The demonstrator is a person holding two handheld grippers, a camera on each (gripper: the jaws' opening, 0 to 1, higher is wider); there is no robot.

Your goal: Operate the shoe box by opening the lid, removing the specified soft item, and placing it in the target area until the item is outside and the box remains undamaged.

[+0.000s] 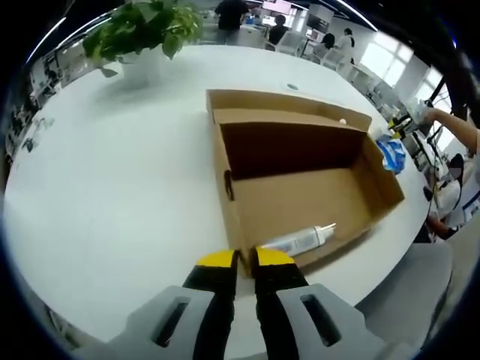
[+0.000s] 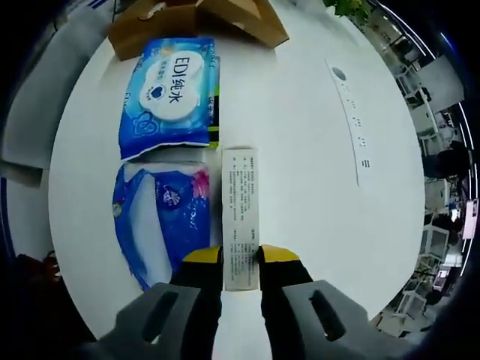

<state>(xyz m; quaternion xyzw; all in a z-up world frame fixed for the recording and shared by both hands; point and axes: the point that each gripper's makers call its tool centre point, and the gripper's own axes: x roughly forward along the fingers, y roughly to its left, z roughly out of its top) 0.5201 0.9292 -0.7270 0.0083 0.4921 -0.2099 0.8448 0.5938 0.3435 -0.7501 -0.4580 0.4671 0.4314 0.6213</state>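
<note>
The brown cardboard shoe box [image 1: 300, 199] stands open on the white table, its lid [image 1: 285, 105] folded back. A white tube [image 1: 296, 240] lies inside against the near wall. My left gripper [image 1: 245, 259] is shut on the box's near corner wall. In the right gripper view, my right gripper [image 2: 241, 255] is shut on the end of a slim white printed carton [image 2: 241, 202] lying along the table. Left of it lie a blue wet-wipes pack [image 2: 171, 94] and a blue soft tissue pack [image 2: 161, 221]. The shoe box [image 2: 195, 19] sits beyond them.
A potted plant [image 1: 142, 30] stands at the table's far side. A blue pack [image 1: 391, 154] lies right of the box near the table edge. A grey strip [image 2: 352, 120] runs across the table [image 2: 300, 187]. People sit and stand in the background.
</note>
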